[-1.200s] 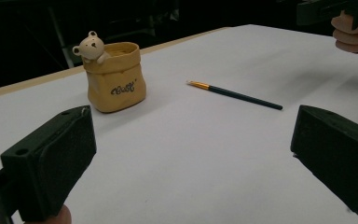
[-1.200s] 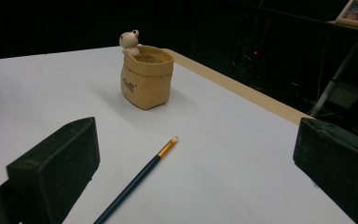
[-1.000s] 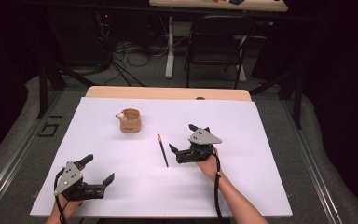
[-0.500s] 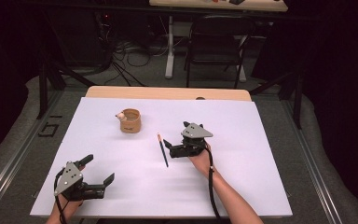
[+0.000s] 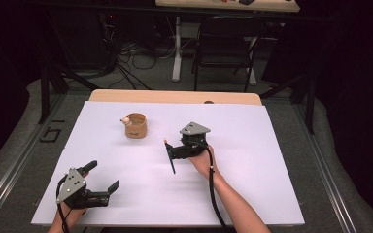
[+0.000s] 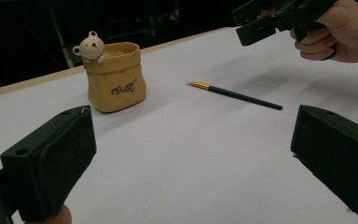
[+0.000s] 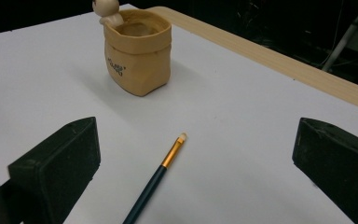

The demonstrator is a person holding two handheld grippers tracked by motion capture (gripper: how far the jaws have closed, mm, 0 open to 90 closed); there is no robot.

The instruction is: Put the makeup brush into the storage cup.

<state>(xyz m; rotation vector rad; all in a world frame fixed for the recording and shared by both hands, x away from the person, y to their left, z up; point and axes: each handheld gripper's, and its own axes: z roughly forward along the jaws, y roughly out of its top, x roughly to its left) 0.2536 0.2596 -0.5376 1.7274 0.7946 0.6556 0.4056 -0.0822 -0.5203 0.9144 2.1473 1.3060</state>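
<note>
A thin dark brush (image 5: 169,156) with a gold band and a pale tip lies flat on the white table (image 5: 272,160), near its middle, the tip pointing to the far side. The right gripper (image 5: 171,151) hangs right over the brush with its jaws spread wide. In the right gripper view the brush (image 7: 159,178) runs up between the two jaws and touches neither one. How high the gripper sits above the brush is hard to judge from the high view.

A small tan pot (image 5: 136,125) with a little bear on its rim stands upright on the far left part of the table, near the brush tip but clear of it.

The left gripper (image 5: 103,183) rests low at the near left corner, well apart from the brush, its jaws also wide apart and holding nothing. Its own view looks across the table at the pot (image 6: 115,77), the brush (image 6: 235,95) and the right gripper (image 6: 261,21) held in a hand above it.
</note>
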